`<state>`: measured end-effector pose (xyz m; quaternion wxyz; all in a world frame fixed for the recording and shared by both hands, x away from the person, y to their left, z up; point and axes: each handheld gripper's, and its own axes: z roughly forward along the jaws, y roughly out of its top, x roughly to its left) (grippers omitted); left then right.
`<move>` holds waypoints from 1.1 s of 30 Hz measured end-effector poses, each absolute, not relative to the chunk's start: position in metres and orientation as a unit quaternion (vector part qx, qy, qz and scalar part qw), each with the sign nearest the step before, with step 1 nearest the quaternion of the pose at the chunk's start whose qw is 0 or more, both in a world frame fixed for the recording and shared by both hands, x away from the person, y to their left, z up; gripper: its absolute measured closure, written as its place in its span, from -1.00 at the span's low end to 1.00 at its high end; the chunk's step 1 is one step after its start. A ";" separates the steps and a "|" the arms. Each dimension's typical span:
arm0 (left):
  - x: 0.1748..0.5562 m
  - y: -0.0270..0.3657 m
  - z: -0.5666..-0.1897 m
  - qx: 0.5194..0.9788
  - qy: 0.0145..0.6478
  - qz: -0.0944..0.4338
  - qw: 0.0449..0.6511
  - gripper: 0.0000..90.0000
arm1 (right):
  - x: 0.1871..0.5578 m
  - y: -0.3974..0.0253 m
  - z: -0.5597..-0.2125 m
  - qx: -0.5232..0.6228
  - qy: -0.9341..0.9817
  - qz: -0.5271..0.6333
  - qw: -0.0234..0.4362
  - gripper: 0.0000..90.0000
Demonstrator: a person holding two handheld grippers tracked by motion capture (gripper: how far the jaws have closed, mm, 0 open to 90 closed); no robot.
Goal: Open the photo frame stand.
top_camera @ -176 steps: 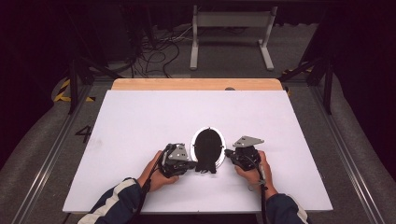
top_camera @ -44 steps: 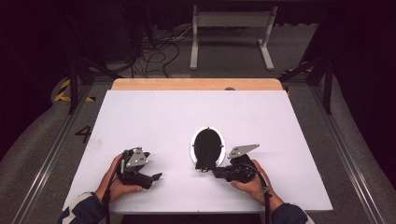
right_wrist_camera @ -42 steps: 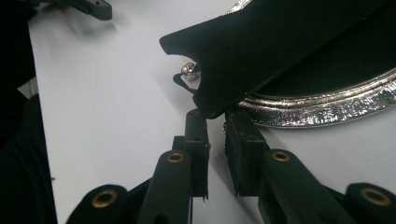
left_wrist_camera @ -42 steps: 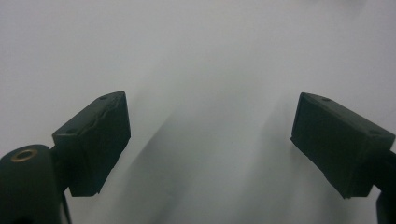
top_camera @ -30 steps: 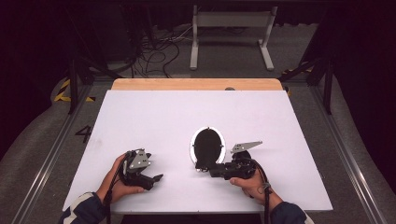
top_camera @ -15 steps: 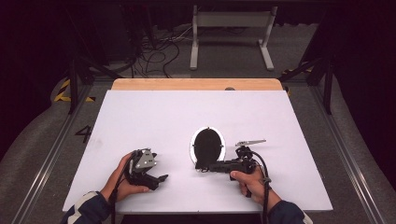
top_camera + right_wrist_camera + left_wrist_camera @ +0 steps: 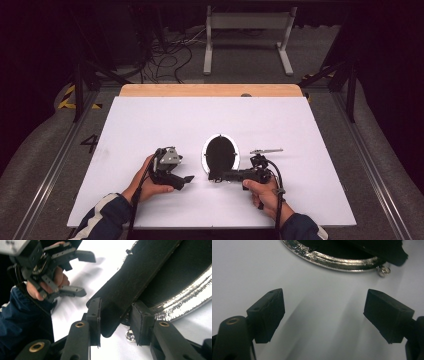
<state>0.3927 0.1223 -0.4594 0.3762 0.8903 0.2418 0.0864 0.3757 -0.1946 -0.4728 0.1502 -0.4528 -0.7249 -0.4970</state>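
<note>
A black oval pan [image 7: 221,152] with a shiny silver rim [image 7: 332,261] lies near the front middle of the white table [image 7: 150,120]. Its flat black handle [image 7: 135,285] points toward the person. My right gripper [image 7: 220,176] lies level at the pan's near edge. In the right gripper view this gripper [image 7: 115,322] is shut on the handle, both pads pressing its sides. A small metal ring [image 7: 130,335] hangs under the handle. My left gripper [image 7: 186,179] sits left of the pan, jaws wide open [image 7: 324,315] with bare table between them.
A wooden strip [image 7: 210,90] runs along the table's far edge. Beyond it are a metal stand [image 7: 247,35] and cables [image 7: 165,55] on the dark floor. The other hand and left gripper [image 7: 87,273] show in the right gripper view.
My left gripper has drifted right, closer to the pan. My right gripper has rolled flatter and settled at the pan's handle.
</note>
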 end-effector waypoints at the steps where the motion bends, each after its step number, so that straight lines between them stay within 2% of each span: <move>1: 0.396 0.119 -0.460 0.887 0.252 0.084 0.378 -0.59 | 0.376 -0.194 -0.472 -0.446 -0.731 -0.497 0.142 0.43; 12: 0.432 0.101 -0.465 0.837 0.341 -0.016 0.427 -0.70 | 0.376 -0.192 -0.470 -0.423 -0.752 -0.492 0.117 0.44; 22: 0.441 0.095 -0.468 0.814 0.358 -0.042 0.454 -0.78 | 0.372 -0.190 -0.468 -0.390 -0.773 -0.495 0.081 0.44; 28: 0.442 0.091 -0.470 0.806 0.340 -0.086 0.476 -0.71 | 0.369 -0.188 -0.466 -0.372 -0.782 -0.496 0.063 0.44; 30: 0.441 0.088 -0.469 0.812 0.330 -0.077 0.475 -0.69 | 0.368 -0.188 -0.465 -0.366 -0.786 -0.496 0.058 0.44; 33: 0.442 0.092 -0.469 0.803 0.331 -0.083 0.489 -0.49 | 0.367 -0.189 -0.464 -0.357 -0.791 -0.494 0.051 0.44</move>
